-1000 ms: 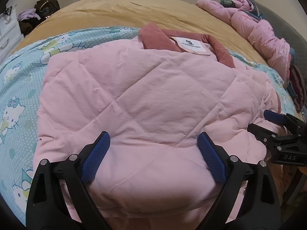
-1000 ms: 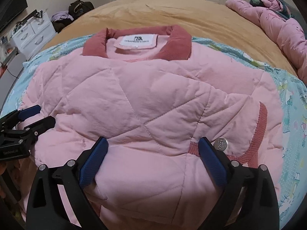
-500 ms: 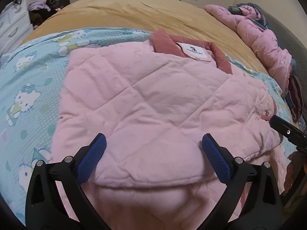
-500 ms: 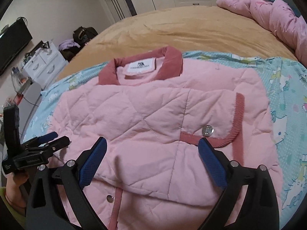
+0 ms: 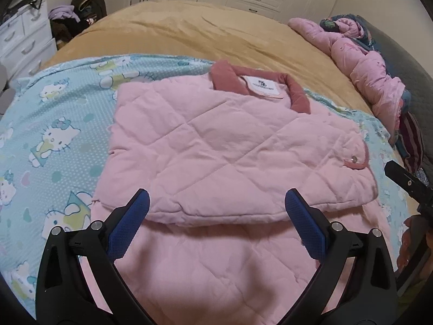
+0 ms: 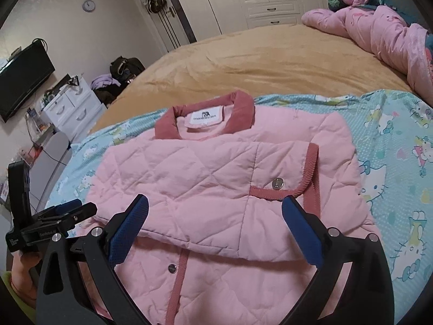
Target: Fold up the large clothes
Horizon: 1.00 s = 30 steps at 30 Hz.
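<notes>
A pink quilted jacket (image 6: 216,189) with a darker pink collar (image 6: 240,113) lies on the blue cartoon sheet (image 5: 54,140) of the bed, its sides folded in over the front. The left gripper (image 5: 216,216) and right gripper (image 6: 213,216) hover above it, fingers spread wide, pinching nothing.

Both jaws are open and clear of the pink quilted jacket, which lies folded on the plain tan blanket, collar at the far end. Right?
Not quite: the pink quilted jacket lies on the cartoon-cat print sheet, not directly on the tan blanket beyond it, as the right wrist view shows. The rest holds: both jaws open and clear, collar at the far end.
</notes>
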### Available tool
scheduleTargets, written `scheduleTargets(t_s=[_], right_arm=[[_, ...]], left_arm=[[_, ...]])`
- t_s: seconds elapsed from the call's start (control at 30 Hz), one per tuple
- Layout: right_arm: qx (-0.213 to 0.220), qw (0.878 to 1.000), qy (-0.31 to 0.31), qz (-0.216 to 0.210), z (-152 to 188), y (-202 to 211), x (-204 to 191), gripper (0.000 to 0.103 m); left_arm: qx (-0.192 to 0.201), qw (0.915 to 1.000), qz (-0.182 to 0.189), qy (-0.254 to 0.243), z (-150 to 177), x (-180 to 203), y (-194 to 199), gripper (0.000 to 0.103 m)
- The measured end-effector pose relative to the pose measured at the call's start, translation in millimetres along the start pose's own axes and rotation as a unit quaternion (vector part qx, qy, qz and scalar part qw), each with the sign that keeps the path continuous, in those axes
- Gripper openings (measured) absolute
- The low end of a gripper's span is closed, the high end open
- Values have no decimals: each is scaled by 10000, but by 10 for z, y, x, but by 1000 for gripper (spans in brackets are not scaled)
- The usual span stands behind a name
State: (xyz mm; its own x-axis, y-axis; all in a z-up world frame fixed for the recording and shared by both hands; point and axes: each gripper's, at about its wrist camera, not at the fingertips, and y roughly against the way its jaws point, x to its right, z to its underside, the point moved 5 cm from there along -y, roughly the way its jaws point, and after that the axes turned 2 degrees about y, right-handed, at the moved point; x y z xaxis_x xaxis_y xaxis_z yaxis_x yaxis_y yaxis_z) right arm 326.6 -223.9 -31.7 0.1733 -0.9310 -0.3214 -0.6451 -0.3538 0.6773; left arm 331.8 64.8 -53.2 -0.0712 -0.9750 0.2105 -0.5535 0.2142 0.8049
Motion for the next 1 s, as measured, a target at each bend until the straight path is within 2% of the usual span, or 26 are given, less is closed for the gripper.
scheduleTargets(t_s=[0.43, 1.0], right_arm=[[410, 9990, 68, -164, 109, 578, -204, 99], [954, 9948, 287, -233, 130, 1229, -478, 99]], left_arm=[[499, 9984, 111, -228, 126, 160, 632, 94], [1025, 9944, 216, -149, 263, 101, 1264, 94]])
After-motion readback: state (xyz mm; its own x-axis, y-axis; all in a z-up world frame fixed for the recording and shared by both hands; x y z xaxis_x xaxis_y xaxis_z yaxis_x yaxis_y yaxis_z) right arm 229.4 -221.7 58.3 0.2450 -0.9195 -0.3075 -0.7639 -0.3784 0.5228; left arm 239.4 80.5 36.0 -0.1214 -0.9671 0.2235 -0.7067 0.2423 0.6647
